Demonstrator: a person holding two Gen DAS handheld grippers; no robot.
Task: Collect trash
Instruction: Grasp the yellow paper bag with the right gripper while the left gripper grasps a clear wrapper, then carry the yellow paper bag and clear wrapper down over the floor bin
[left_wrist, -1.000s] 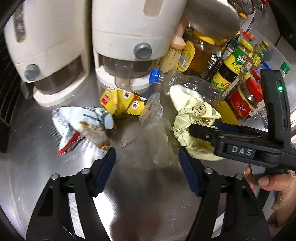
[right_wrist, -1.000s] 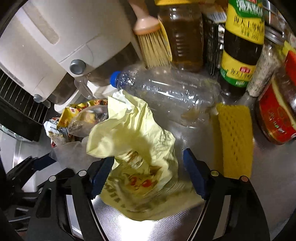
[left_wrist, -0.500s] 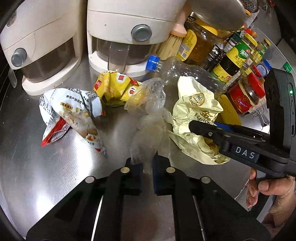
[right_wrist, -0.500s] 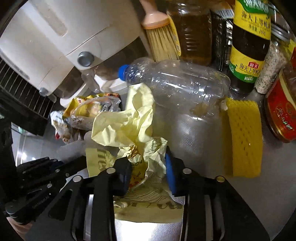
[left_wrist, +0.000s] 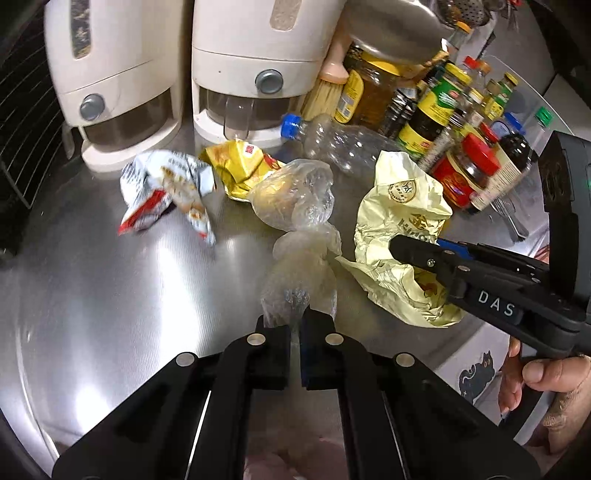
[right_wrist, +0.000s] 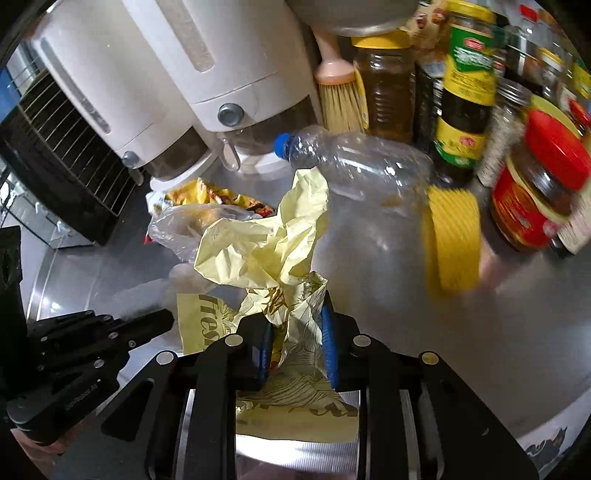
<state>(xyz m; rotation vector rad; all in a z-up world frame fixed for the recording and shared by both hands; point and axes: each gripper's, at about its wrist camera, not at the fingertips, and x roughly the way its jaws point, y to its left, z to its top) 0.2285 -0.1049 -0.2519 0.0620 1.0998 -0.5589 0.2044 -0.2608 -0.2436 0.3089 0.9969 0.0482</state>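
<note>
The left claw (left_wrist: 294, 326) was clamped on the clear bag (left_wrist: 295, 206), which trailed over the steel desk (left_wrist: 110, 295). The right claw (right_wrist: 295, 341) was pinched on the yellow wrapper (right_wrist: 266, 243) — just beside the bag, before a bottle (right_wrist: 362, 166).

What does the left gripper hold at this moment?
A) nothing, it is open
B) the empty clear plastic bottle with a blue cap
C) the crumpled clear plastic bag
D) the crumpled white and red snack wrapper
C: the left gripper is shut on the near end of the crumpled clear plastic bag, above the steel counter.
</note>
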